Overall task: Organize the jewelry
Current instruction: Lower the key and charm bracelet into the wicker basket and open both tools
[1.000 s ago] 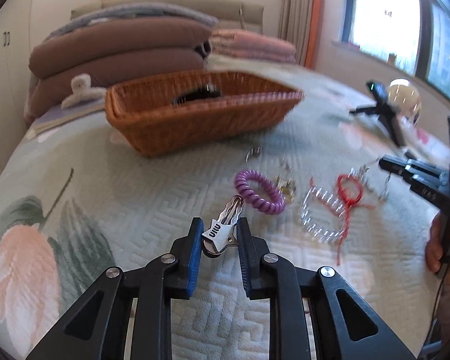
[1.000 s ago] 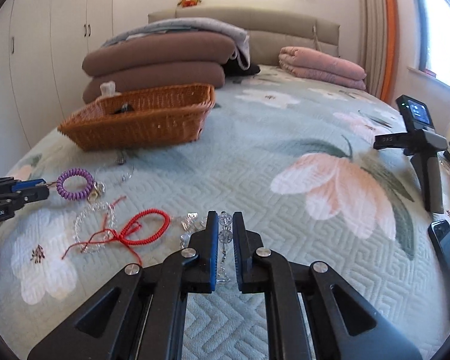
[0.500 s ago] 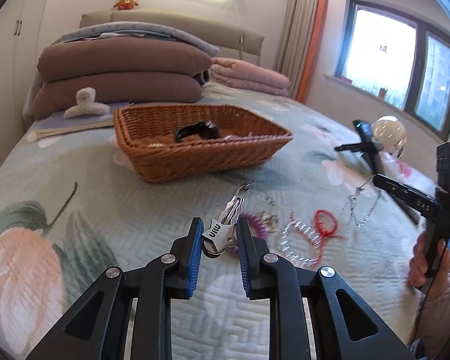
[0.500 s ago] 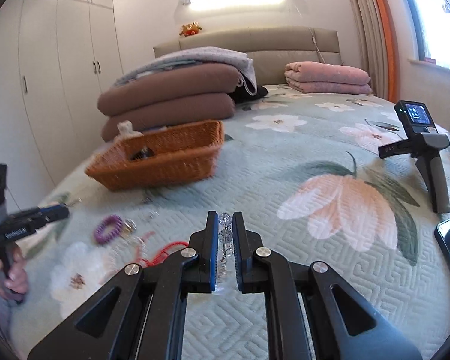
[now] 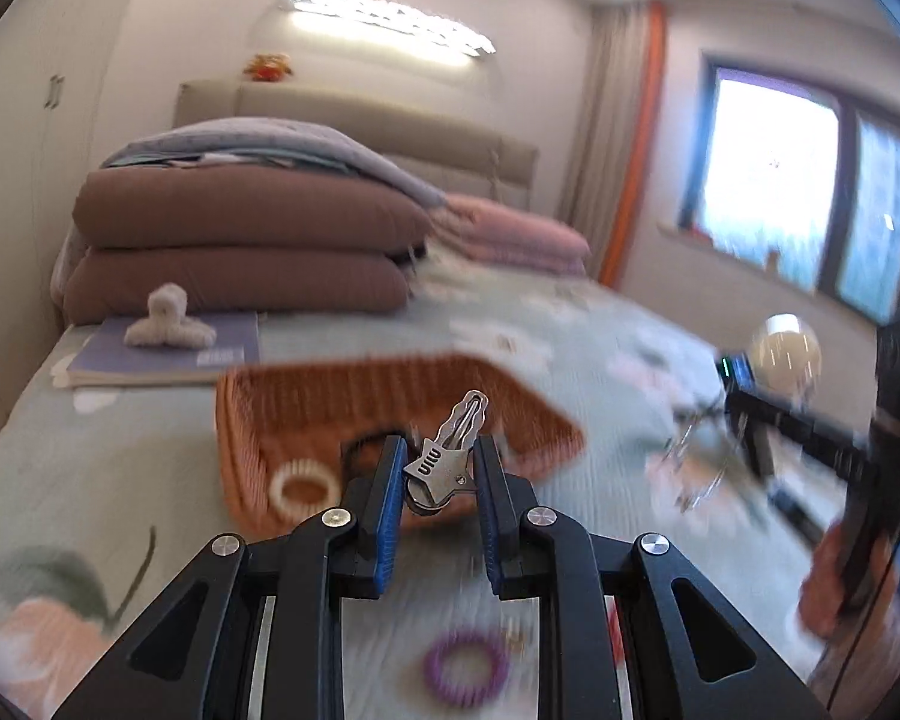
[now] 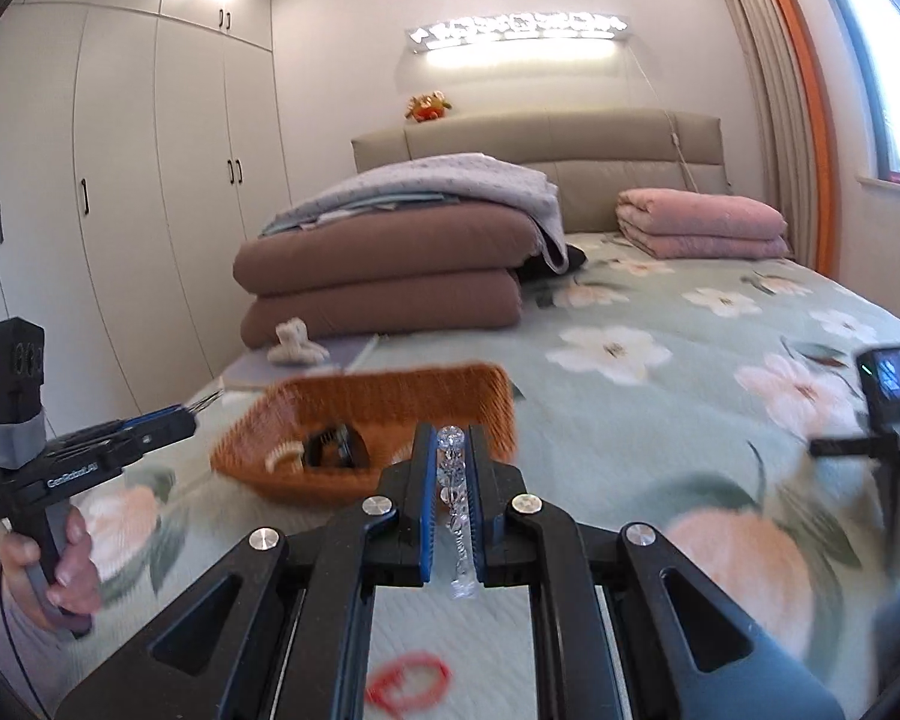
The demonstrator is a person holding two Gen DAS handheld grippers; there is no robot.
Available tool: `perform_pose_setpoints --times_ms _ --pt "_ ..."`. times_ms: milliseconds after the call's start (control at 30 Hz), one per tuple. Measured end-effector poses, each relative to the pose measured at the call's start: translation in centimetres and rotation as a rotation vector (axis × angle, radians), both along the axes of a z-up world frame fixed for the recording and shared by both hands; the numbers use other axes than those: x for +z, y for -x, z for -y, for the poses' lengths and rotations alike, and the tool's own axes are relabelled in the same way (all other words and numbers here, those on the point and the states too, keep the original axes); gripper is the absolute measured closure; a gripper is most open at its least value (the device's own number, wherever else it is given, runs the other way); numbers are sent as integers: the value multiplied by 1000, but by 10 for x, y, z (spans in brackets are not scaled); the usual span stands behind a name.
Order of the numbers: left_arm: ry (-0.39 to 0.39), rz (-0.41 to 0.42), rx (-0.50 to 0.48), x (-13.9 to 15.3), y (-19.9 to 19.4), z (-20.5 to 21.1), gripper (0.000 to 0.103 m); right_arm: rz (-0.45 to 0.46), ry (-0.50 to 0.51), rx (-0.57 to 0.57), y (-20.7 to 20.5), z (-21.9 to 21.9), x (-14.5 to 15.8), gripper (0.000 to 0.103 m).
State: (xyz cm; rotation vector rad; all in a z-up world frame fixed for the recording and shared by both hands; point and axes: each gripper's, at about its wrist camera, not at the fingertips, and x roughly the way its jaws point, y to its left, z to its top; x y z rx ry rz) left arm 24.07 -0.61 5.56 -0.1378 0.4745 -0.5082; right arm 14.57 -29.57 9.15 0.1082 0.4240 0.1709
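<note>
— What do the left tongs (image 5: 439, 471) have?

— A silver metal hair clip (image 5: 447, 461), pinched between the blue pads, its wavy tip sticking up past the fingertips. The wicker basket (image 5: 252, 414) on the bed (image 5: 90, 456) sits just beyond it, blurred.

— And the right tongs (image 6: 453, 463)?

— Closed narrow on a clear crystal bead strand (image 6: 453, 504); one bead shows above the pads and the rest hangs down between the fingers.

— What is in the basket?

— A white ring-shaped piece (image 5: 303, 487) and something black (image 6: 335, 447).

— What lies loose on the bed?

— A purple coil bracelet (image 5: 465, 668) below the left tongs, and a red loop (image 6: 411, 681) below the right ones, too blurred to name.

— Any person in view?

— A hand (image 6: 69, 567) grips the left tool's handle at the left edge of the right camera's view.
</note>
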Motion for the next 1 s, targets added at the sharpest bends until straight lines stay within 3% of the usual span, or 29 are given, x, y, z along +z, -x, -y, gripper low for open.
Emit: perform_pose_setpoints --times_ms 167,267,433,700,1000 --pt "91 -33 92 -4 -49 -1 81 -4 -49 43 -56 -20 6 91" --pt "56 -72 169 -21 -71 2 81 -47 -80 68 -91 -31 -3 91" --pt "4 -101 195 -49 -89 4 81 -129 -95 77 -138 -50 -35 91" --pt "-60 -164 204 -74 -100 7 81 -221 -62 99 -163 -63 -74 91" --pt "-89 -153 202 -74 -99 13 81 -257 -72 136 -169 -67 -86 91"
